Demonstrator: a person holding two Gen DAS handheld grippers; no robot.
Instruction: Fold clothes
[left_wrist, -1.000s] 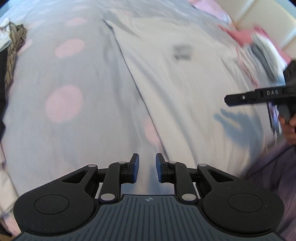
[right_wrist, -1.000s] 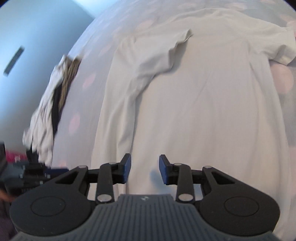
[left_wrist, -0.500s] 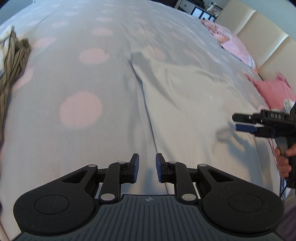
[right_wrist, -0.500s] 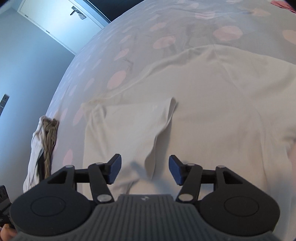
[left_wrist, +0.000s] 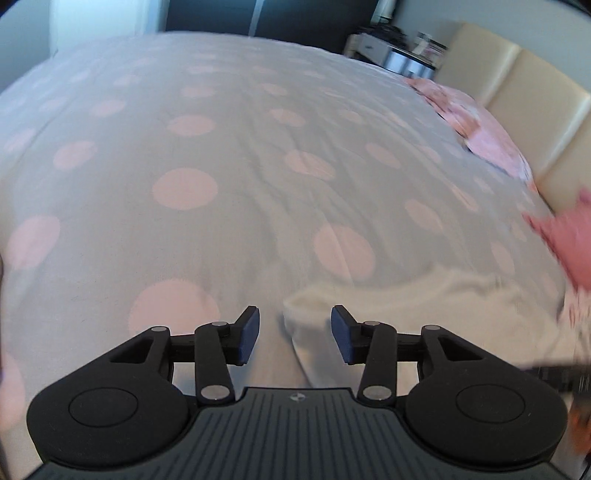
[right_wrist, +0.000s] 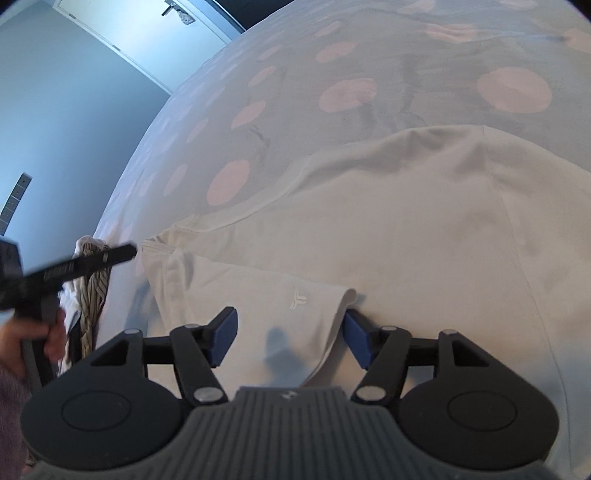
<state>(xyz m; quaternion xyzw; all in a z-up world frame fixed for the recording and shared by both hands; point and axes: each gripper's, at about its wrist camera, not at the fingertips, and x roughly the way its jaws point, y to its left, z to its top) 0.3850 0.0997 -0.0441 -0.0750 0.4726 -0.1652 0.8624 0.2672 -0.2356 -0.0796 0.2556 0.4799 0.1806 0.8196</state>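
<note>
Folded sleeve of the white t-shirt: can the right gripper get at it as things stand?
Probably yes. The right gripper is open, with the folded sleeve lying directly ahead between its fingers, on top of the white t-shirt. Nothing lies over it.

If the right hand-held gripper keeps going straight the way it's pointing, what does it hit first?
Most likely the folded-over sleeve of the white T-shirt, lying between and just ahead of the right hand-held gripper's open jaws. Depth is hard to judge in the fisheye view.

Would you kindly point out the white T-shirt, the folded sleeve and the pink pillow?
White T-shirt (right_wrist: 424, 229): right wrist view, on its flat body.
Folded sleeve (right_wrist: 273, 306): right wrist view, beside the small logo.
Pink pillow (left_wrist: 491, 144): left wrist view, on its top face.
</note>
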